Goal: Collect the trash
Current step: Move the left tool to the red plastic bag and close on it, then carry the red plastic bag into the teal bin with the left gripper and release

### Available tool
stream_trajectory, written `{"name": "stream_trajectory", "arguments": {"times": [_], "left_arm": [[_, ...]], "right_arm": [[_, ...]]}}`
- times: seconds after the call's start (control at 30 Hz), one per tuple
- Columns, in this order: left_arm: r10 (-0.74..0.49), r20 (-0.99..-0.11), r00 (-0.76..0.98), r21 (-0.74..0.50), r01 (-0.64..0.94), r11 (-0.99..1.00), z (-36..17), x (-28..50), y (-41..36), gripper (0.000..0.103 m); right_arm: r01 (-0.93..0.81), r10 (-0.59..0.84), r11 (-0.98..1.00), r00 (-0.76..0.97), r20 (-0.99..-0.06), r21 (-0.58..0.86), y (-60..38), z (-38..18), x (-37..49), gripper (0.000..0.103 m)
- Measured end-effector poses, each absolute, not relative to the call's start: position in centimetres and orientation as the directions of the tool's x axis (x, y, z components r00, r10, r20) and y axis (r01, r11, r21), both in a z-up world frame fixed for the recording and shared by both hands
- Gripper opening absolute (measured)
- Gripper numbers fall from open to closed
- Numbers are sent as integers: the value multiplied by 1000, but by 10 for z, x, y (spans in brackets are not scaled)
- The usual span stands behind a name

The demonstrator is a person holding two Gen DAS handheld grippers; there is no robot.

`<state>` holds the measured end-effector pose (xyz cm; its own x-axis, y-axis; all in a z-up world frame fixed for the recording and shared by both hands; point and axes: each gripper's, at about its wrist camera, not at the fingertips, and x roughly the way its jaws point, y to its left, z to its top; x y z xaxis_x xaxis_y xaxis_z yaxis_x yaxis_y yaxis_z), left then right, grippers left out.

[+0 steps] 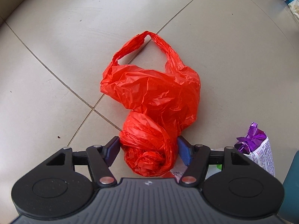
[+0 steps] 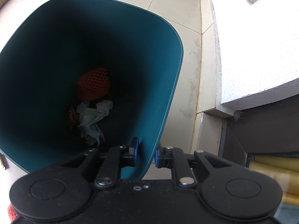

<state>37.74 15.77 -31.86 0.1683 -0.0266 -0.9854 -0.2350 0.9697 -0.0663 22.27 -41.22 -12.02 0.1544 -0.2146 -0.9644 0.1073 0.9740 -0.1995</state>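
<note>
Red bag (image 1: 155, 100) lies lengthwise, handles pointing away.

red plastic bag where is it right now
In the left wrist view the red plastic bag lies on the tiled floor, its twisted near end between the left gripper fingers, with a purple snack wrapper to its right.

Both wrist views downward, close-up.

Both views daylit, sharp at centre, strong fisheye bending with dark corners. Left wrist: even soft light on tiled floor (image 1: 56, 59), faint shadow beside red bag (image 1: 151, 93). Right wrist: white wall (image 2: 252, 56) at right blown out; teal bin (image 2: 158, 59) interior dark, contents dim, slightly soft.
</note>
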Motion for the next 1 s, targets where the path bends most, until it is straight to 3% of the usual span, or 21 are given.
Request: {"name": "stream_trajectory", "arguments": {"times": [0.23,0.53,1.0], "left_arm": [[57,-978,200,15,-208,978,-300,369,154,61],[99,-964,246,68,-128,989,-234,351,124,61],[-63,-914,401,-26,96,995,-87,331,38,61]], "right_arm": [[104,-212,975,165,-963,-197,-413,-120,222,15],[102,-208,976,188,-960,-191,-413,-119,218,15],[77,-185,982,208,-961,-173,-417,-117,217,14]]}}
